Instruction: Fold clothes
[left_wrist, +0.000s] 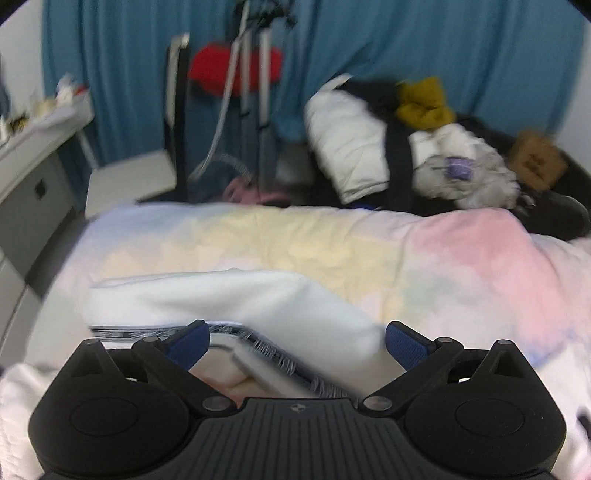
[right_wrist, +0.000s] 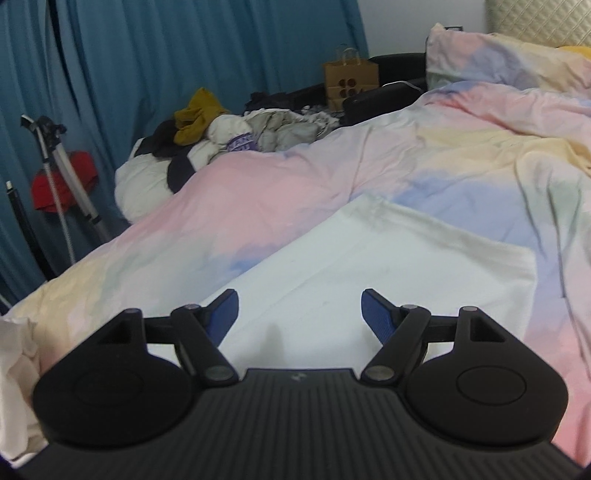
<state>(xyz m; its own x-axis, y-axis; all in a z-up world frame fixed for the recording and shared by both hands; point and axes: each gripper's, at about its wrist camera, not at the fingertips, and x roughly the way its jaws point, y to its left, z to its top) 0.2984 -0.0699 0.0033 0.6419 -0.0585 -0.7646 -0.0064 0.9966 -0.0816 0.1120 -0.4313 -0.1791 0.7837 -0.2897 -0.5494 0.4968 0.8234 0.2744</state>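
The white garment lies partly folded on the bed, released. Both the left hand-held gripper and right hand-held gripper gape wide, empty, just above it; folds probably remain, as does the clothes pile beyond the garment.

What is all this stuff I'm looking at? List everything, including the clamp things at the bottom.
white garment: one, white, flat on the bed
duvet: one, pastel pink, yellow and blue, covering the bed
pillow: one, same pastels, at the far end of the bed
clothes pile: one heap, white, grey, black and mustard, beside the bed
paper bag: one, brown, behind the pile
curtain: blue, along the wall
red item: one, by the curtain, behind metal poles
left gripper: black with blue pads, open above the garment
right gripper: same, open, nothing held
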